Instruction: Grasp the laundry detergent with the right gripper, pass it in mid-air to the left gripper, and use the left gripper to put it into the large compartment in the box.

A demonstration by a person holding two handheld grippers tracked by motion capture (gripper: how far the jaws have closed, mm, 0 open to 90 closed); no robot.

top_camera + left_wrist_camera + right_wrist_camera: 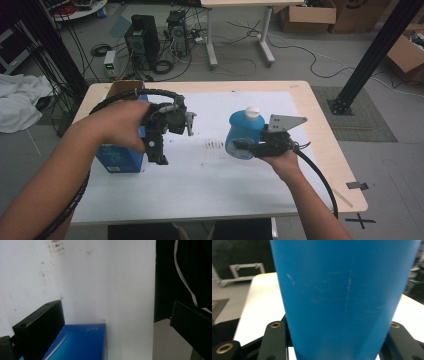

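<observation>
White table sheet (200, 175), blue bottle (243, 135) in right hand-held gripper (245, 146)

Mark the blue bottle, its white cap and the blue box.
Bottle (242, 135), high view, on its blue side above the jaws.
Cap (253, 112), high view, on the white top.
Box (82, 342), left gripper view, on its blue top face.
</observation>
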